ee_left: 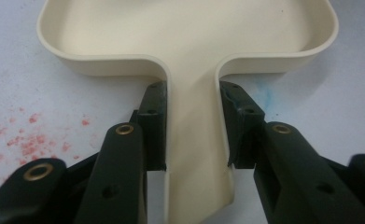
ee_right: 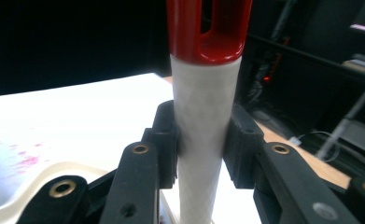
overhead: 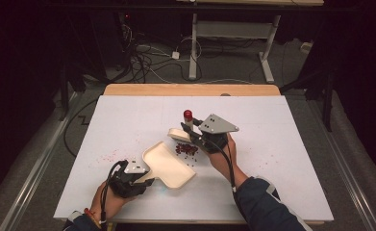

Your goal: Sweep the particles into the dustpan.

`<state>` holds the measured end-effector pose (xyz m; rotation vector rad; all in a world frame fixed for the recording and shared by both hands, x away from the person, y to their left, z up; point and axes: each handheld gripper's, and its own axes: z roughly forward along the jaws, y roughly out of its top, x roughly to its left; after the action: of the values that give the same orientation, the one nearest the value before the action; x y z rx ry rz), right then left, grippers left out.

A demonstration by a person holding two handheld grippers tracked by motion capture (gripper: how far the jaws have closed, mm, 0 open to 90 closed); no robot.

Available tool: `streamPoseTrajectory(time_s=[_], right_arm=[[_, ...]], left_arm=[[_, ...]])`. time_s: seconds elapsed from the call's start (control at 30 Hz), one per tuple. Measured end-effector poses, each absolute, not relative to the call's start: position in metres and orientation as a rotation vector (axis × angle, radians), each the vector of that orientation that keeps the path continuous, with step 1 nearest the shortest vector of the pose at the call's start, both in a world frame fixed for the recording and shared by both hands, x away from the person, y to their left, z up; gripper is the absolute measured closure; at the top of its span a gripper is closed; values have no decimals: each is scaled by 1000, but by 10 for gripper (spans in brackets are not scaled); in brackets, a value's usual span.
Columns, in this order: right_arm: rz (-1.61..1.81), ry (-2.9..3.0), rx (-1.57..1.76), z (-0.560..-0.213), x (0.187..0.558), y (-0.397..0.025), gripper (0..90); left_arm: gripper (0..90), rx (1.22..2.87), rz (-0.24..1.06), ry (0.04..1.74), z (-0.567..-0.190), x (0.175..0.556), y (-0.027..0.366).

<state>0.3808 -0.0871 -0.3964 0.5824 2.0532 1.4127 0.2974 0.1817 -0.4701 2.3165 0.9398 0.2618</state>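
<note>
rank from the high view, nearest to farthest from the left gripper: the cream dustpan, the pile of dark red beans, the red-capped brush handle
1. Cream dustpan: its handle is clamped in the left gripper, pan up and right of it.
2. Pile of dark red beans: past the pan's far edge, mid-table.
3. Red-capped brush handle: farthest, upright in the right gripper.

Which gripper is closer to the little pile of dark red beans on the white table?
Right. The right gripper hovers just above the dark red beans, clamping a white brush handle. The left gripper sits nearer the person, gripping the cream plastic dustpan.

cream dustpan [overhead: 169,165], white brush handle [ee_right: 203,140] with red cap [ee_right: 207,28], dark red beads [overhead: 186,149]
</note>
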Motion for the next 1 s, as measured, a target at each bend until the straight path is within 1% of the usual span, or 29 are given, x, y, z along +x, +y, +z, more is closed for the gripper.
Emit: streamPoseTrajectory(time_s=[0.23,0.5,1.0], right_arm=[[1479,2066,625,-396,362,-88,695],[1465,2044,688,-394,336,-73,695],[1495,2058,686,-393,326,-65,695]], left_arm=[[632,2329,260,962,-472,300,178],[632,2321,268,998,-473,301,169],[631,2335,286,1030,-477,307,154]])
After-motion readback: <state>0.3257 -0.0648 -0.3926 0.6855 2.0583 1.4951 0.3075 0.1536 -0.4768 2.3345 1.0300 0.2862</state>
